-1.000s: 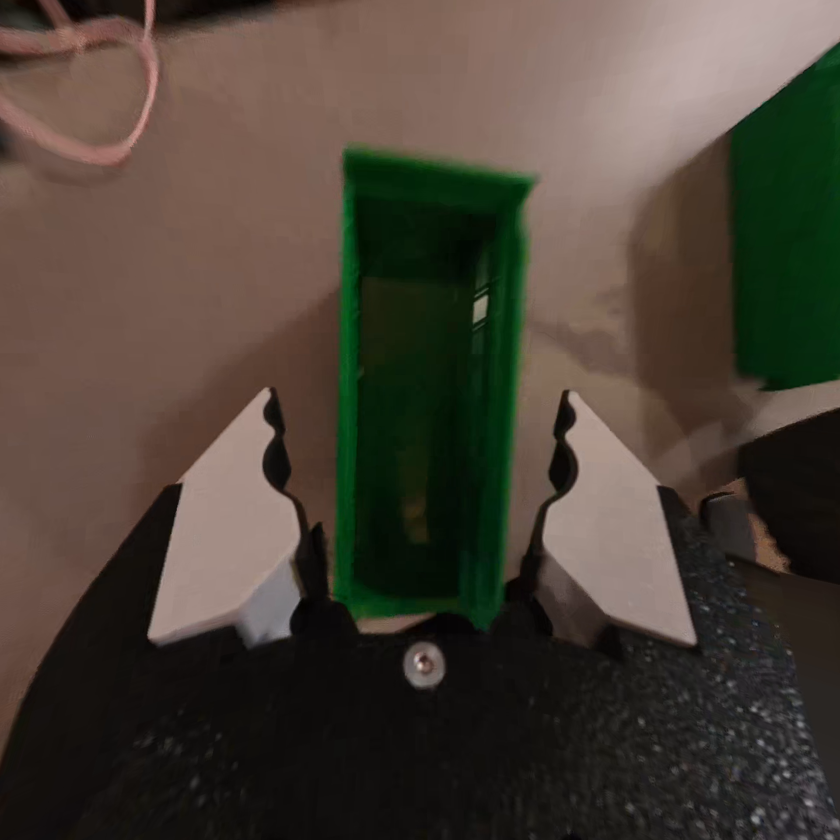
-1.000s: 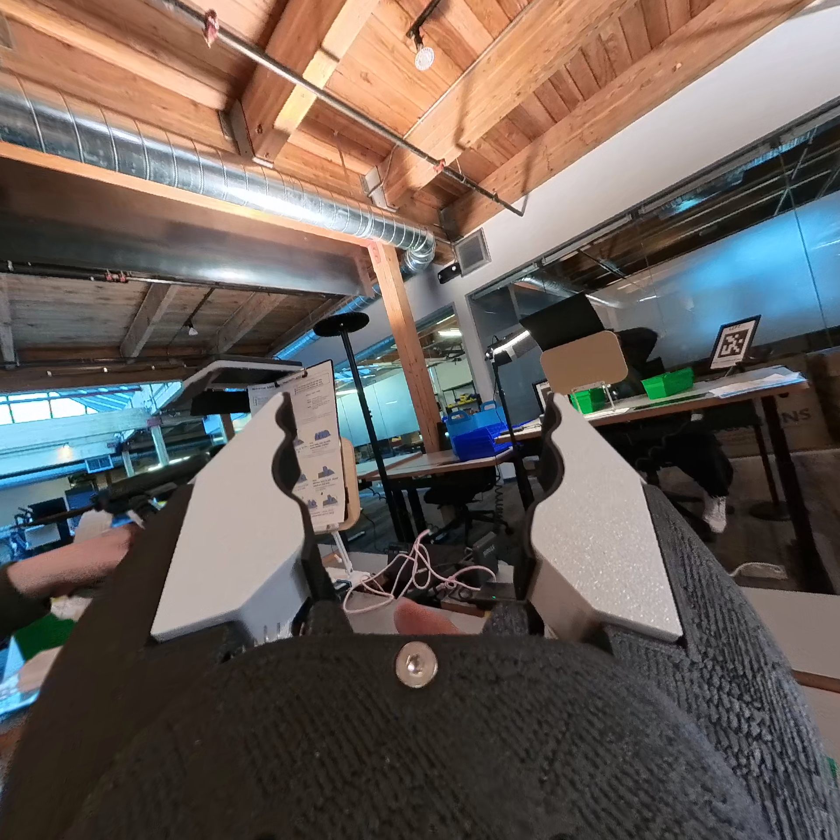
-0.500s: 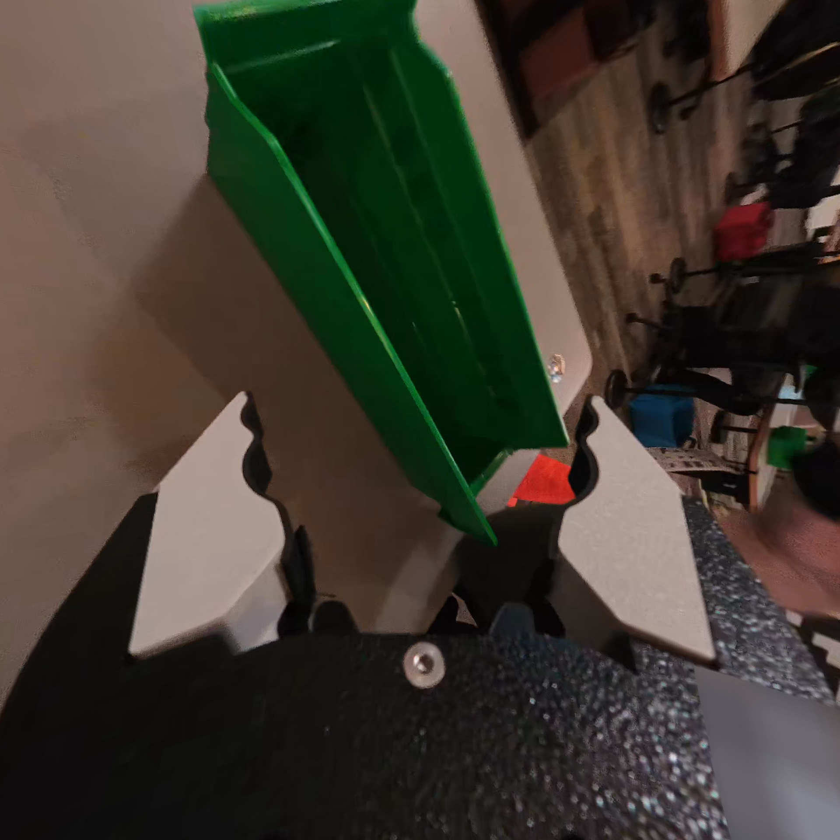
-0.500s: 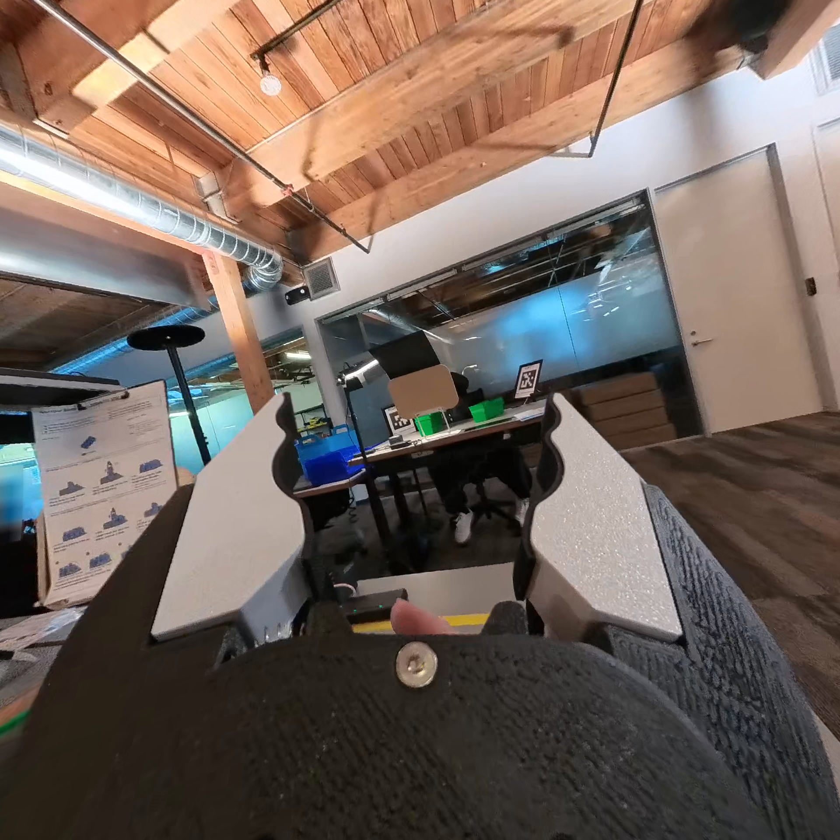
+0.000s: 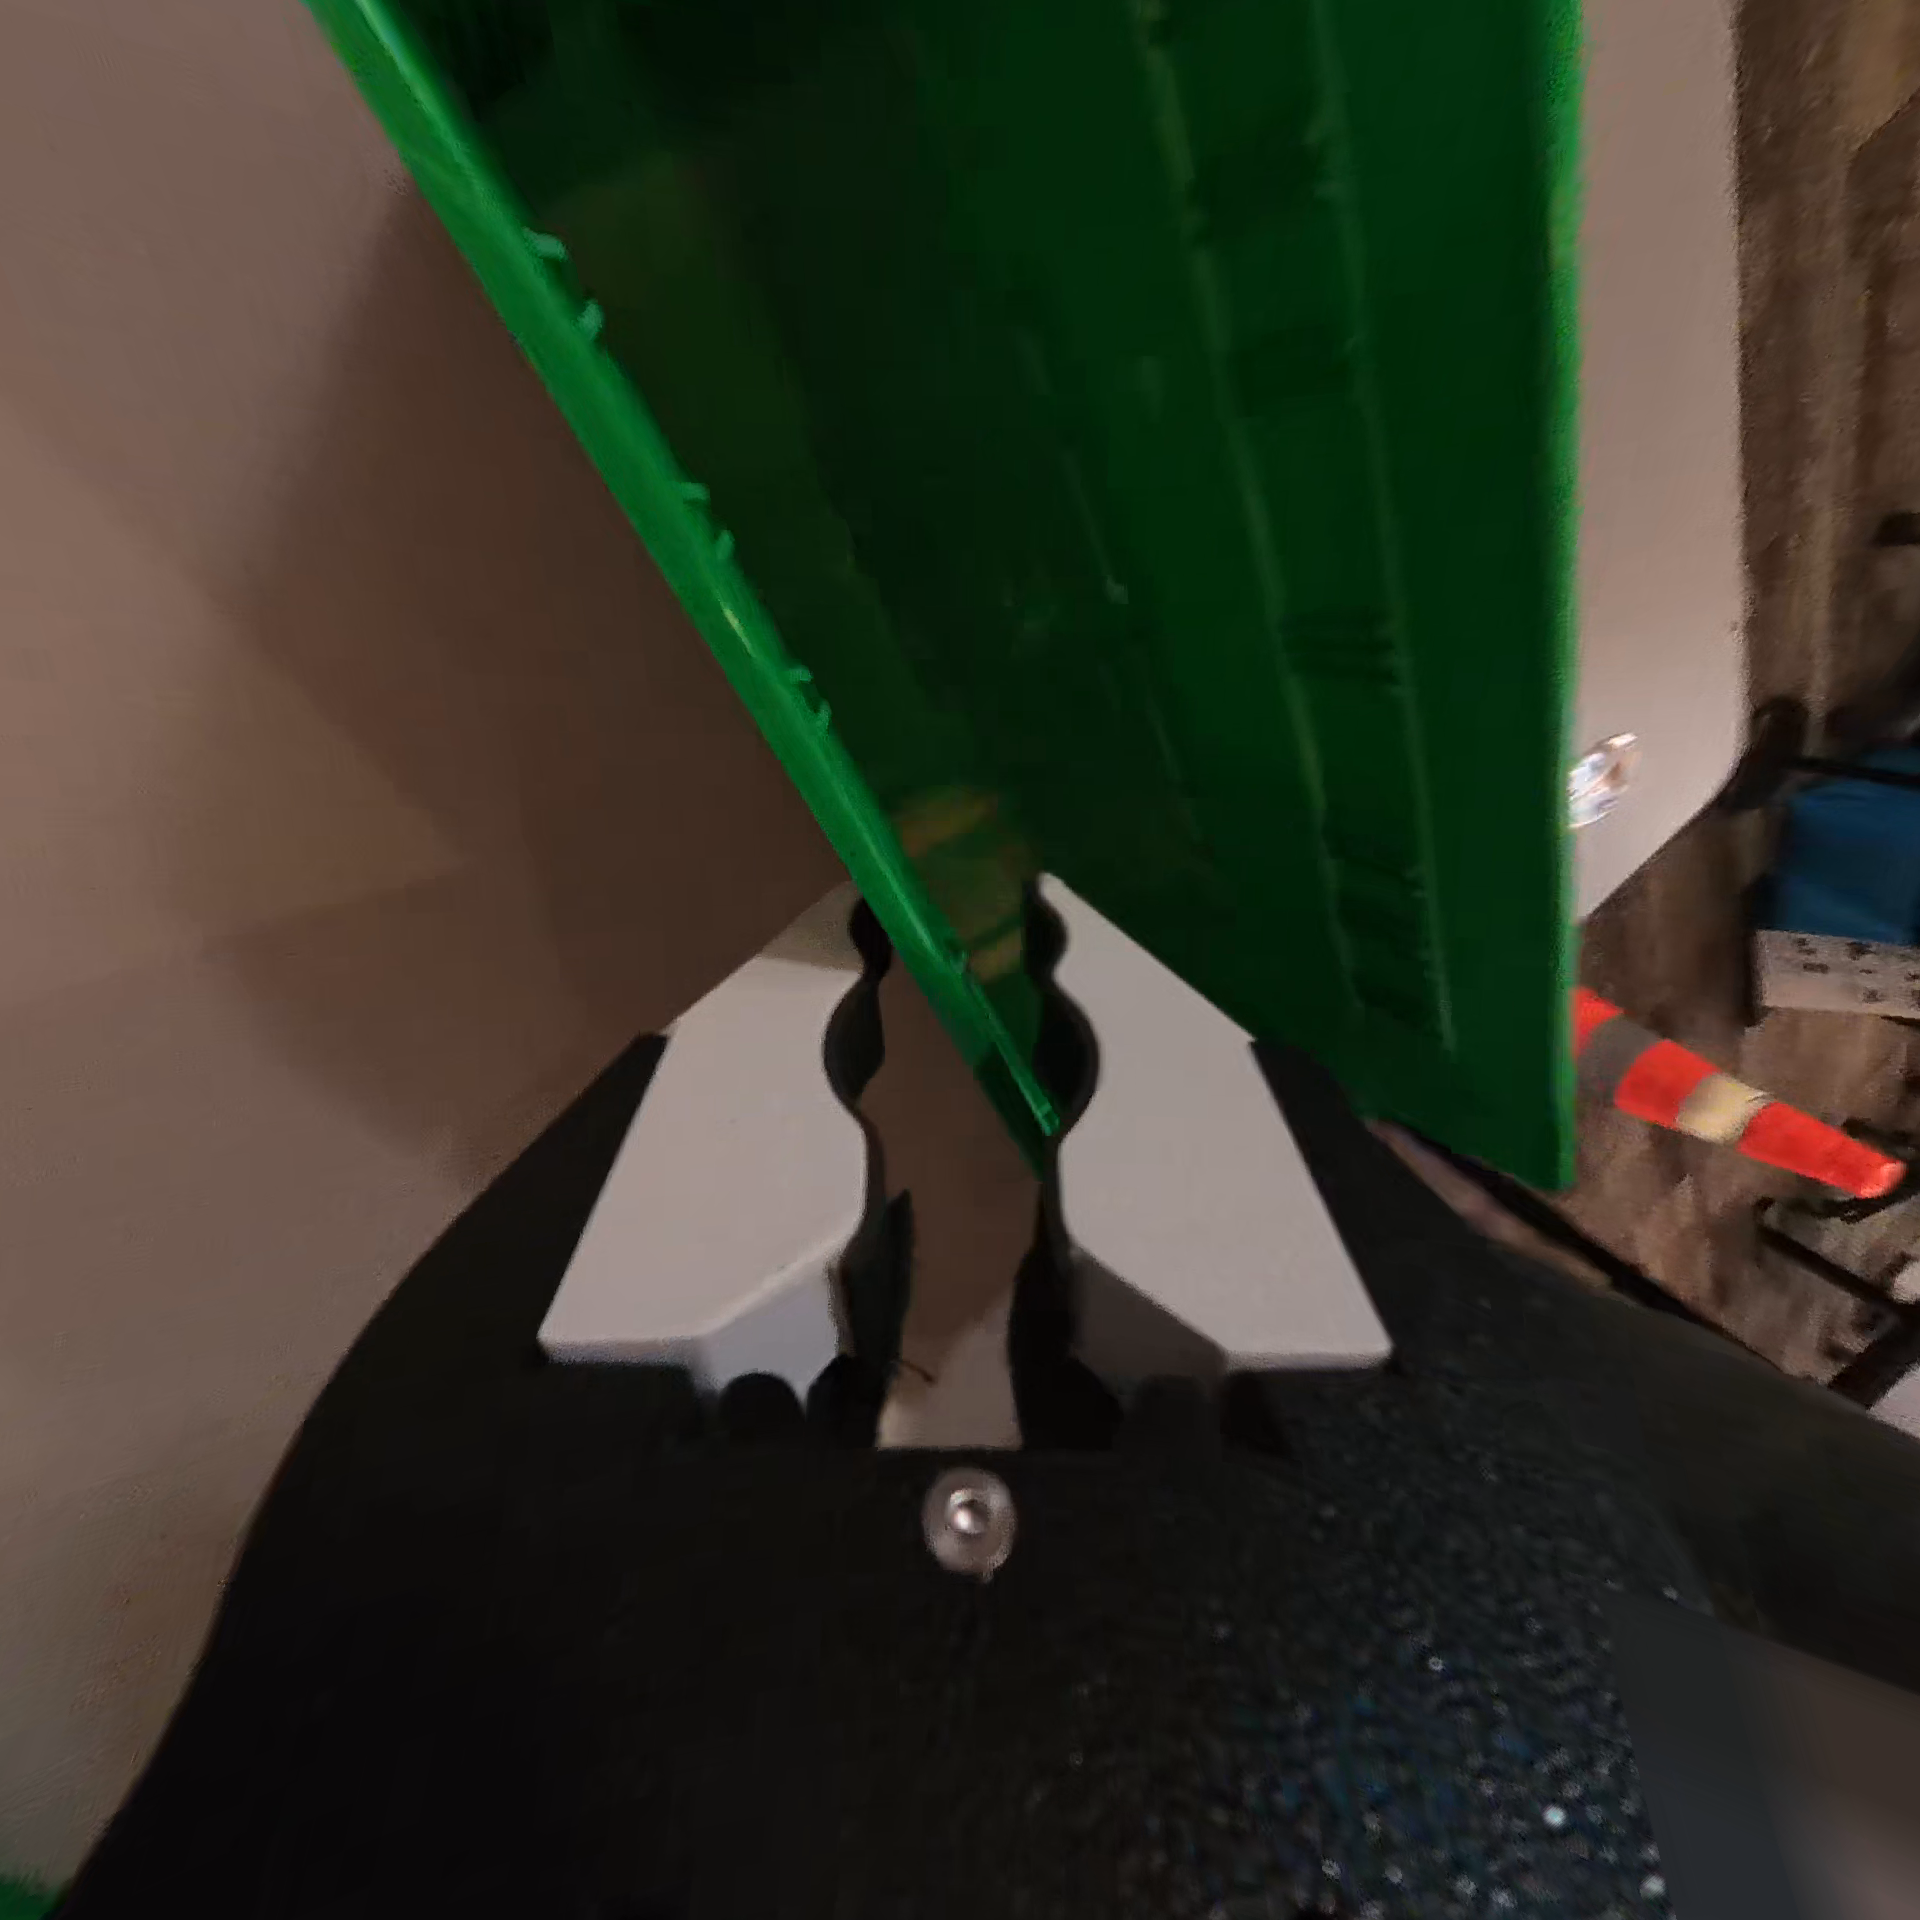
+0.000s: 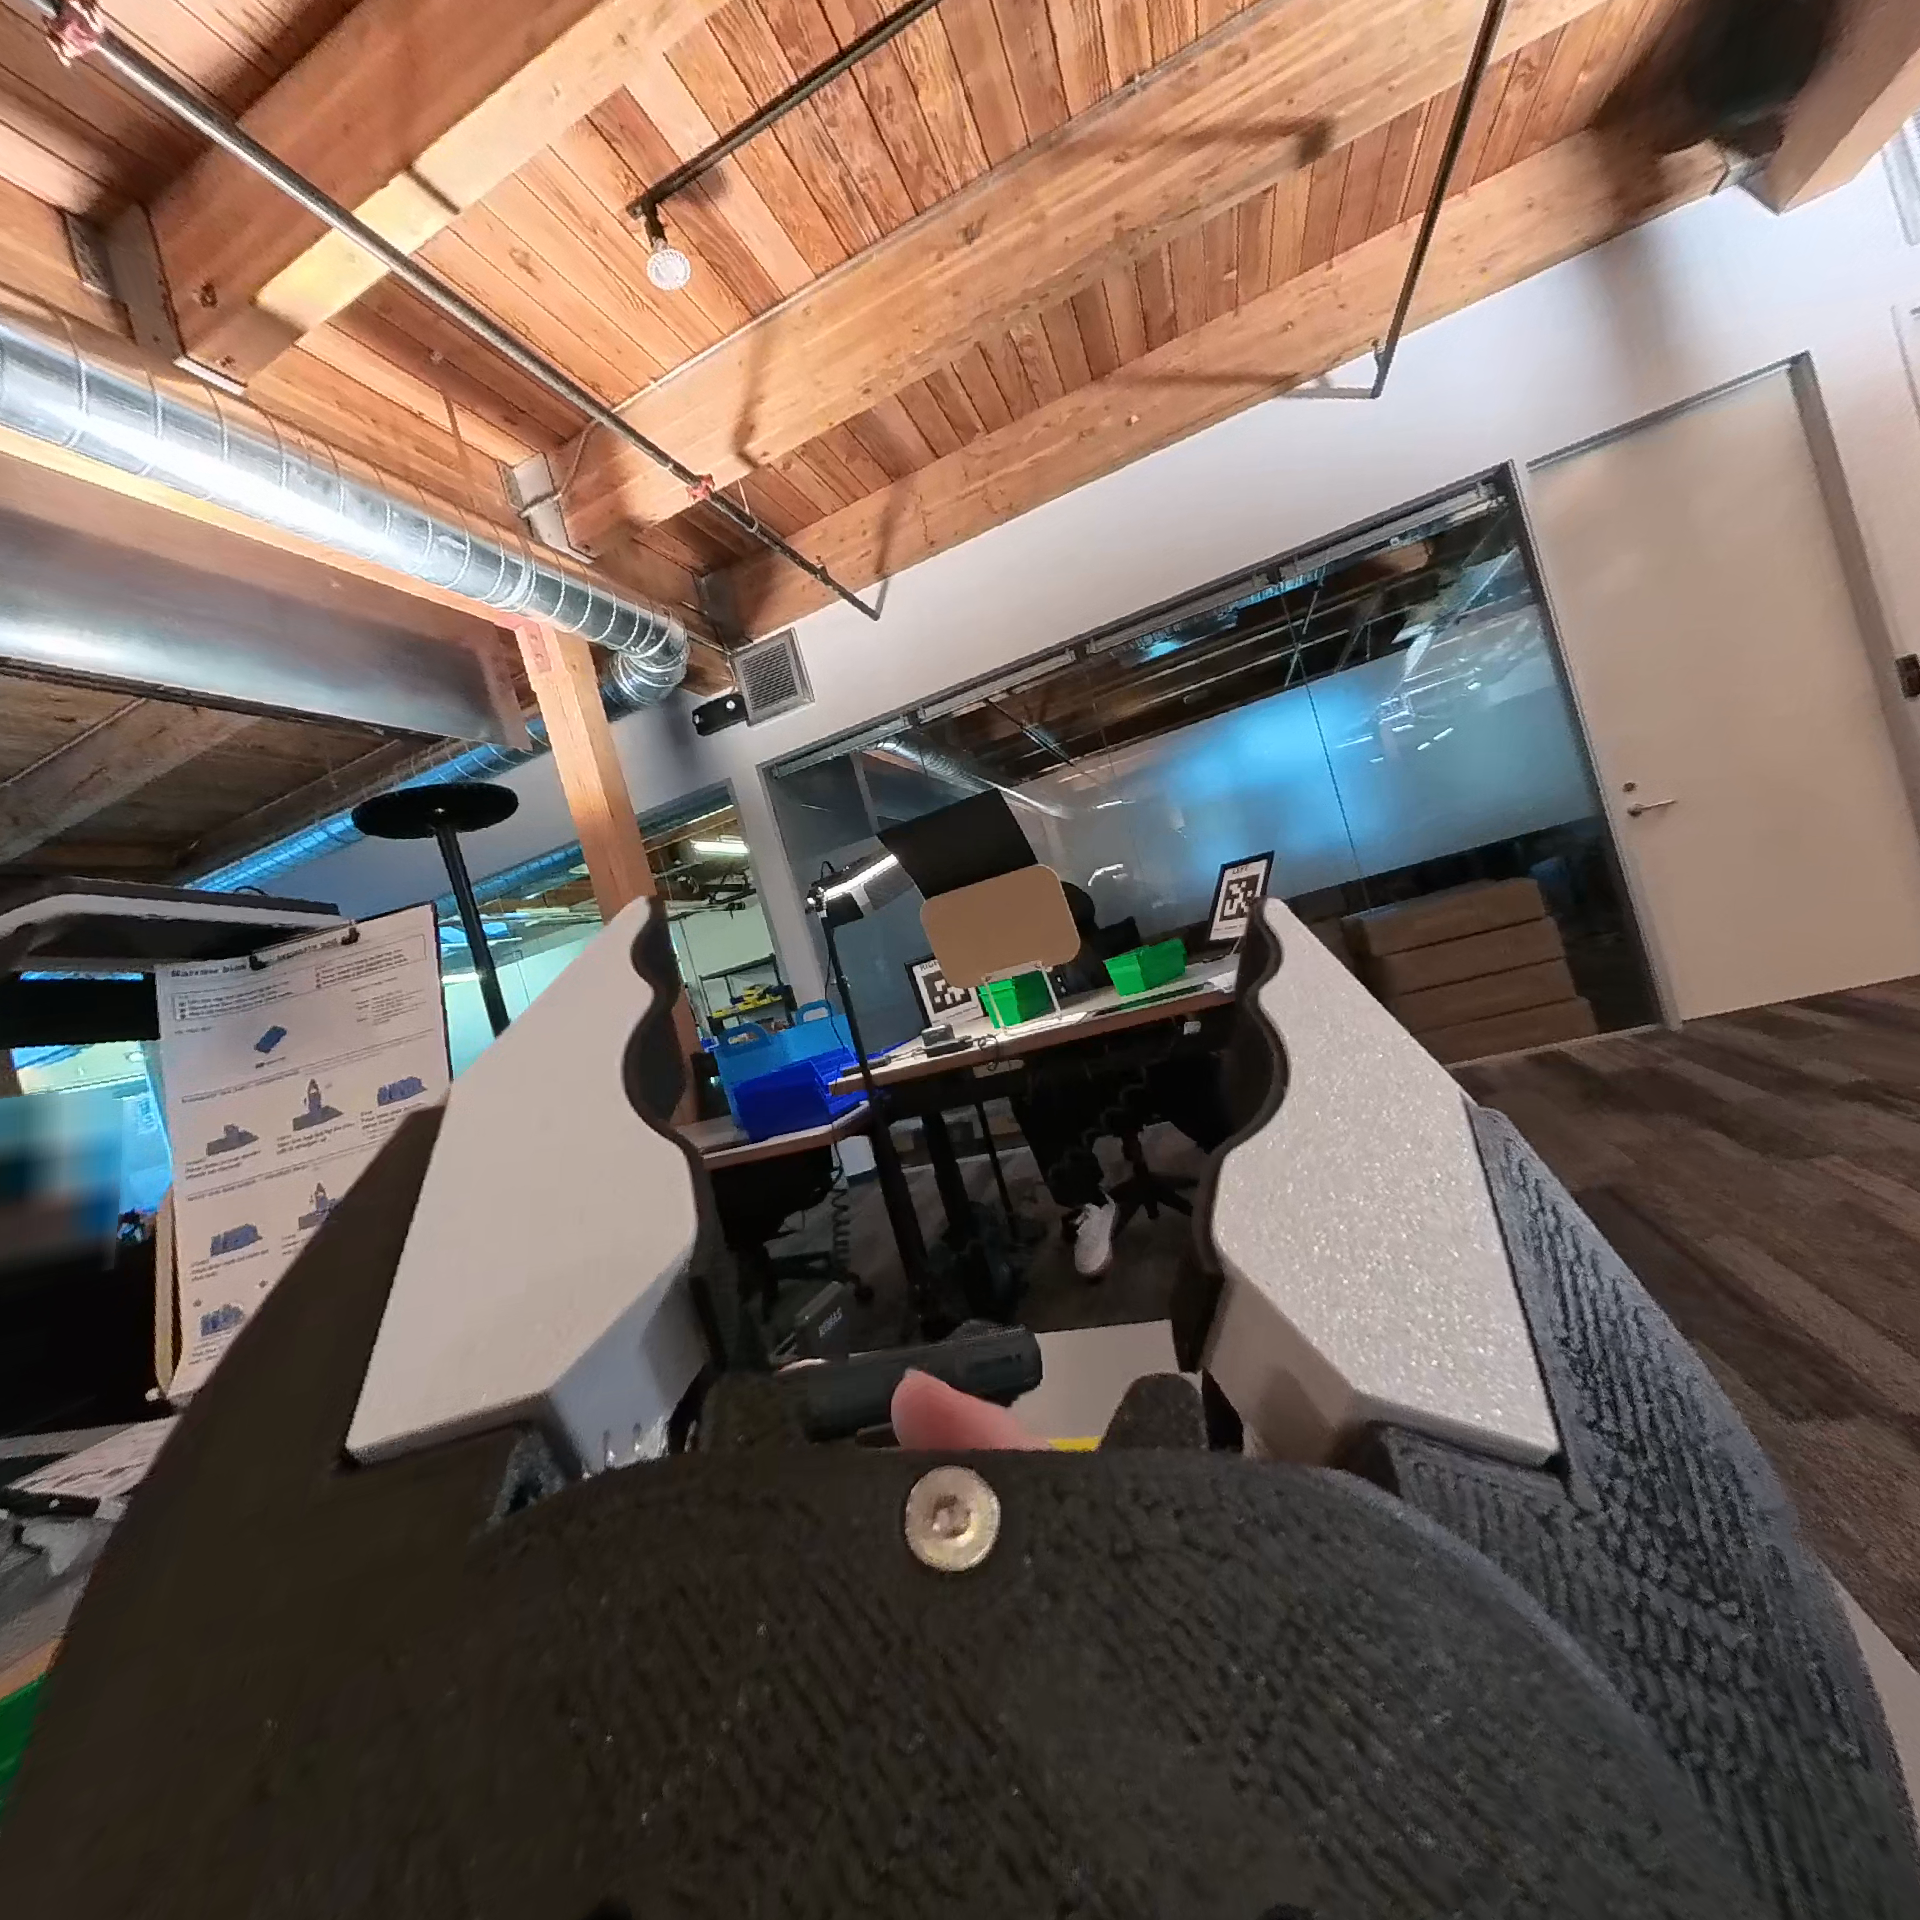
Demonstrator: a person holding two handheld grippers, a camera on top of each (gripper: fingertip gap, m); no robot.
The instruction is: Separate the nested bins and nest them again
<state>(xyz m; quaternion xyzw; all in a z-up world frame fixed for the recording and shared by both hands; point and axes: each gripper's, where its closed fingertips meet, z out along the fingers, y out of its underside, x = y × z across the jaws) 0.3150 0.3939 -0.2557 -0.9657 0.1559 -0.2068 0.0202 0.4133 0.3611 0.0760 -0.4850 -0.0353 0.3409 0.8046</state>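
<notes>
Green bin (image 5: 1091,468), tilted above beige table (image 5: 260,623), wall edge pinched near right. Left gripper (image 5: 961,1023) clamped on that thin wall; right gripper (image 6: 951,1049) spread apart, empty, aimed at far room. Risk: shallow 1-edge hold slipping, dropping bin.

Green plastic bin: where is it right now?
Left wrist view: the green plastic bin fills the upper centre, tilted over the beige tabletop, its side wall pinched between the left tongs. It is absent from the right wrist view.

Dim, motion-blurred left view; right sharp
</notes>
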